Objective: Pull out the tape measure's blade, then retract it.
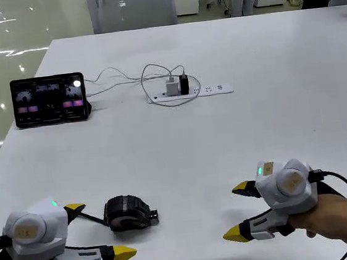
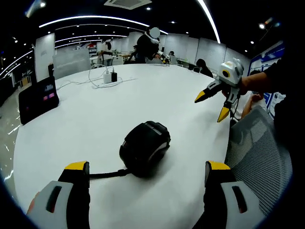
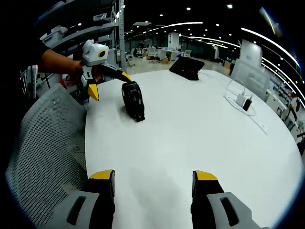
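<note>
Near bench edge, left side: black tape measure lies on the white table, just ahead of the left gripper. In the left gripper view it sits in line between the two spread jaws. Left gripper released, holding nothing. Thin black cord runs from the case back toward one jaw tip; touching or just short, cannot tell. Right gripper also spread wide, empty, well apart to the right. Case's long axis runs left to right, along the line between the grippers. Its small protruding end points toward the right gripper. Judgement: likely the blade mouth, so left is nearer to pin the case, right to reach in for the tip.
</note>
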Demonstrator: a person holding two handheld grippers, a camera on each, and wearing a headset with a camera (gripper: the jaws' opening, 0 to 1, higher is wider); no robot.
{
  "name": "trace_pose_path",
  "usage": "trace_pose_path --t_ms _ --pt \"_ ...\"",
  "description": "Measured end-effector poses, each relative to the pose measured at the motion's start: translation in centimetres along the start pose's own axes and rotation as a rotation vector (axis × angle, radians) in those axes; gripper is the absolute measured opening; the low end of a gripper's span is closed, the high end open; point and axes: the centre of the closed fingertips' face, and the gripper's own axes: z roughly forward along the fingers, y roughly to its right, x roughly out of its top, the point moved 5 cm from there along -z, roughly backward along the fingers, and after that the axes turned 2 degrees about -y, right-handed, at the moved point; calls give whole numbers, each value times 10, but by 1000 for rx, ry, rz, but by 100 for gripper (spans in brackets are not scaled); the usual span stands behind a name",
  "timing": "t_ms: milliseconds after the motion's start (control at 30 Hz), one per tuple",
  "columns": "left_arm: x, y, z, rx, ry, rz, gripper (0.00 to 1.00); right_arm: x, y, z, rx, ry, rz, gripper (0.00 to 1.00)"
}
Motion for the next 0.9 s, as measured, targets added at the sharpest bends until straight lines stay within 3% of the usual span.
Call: trace_pose_path --t_ms 67,133,433,667,800,900 --pt "-3 -1 -3 -2 -8 -4 99 -4 2 -7 -13 15 39 67" --pt "-2 1 -8 -11 28 -5 99 -9 5 -16 -33 31 47 69" --pt "-18 -5 -18 31 -36 31 99 -43 22 -50 -90 41 129 81" --pt "-22 -15 -30 43 -46 16 99 -63 33 -69 -136 26 127 86" --pt "-22 -20 -34 56 -44 24 99 -76 36 -75 -136 2 115 97" --pt "-20 -24 -36 69 -45 41 99 -81 33 -81 -145 -2 117 99"
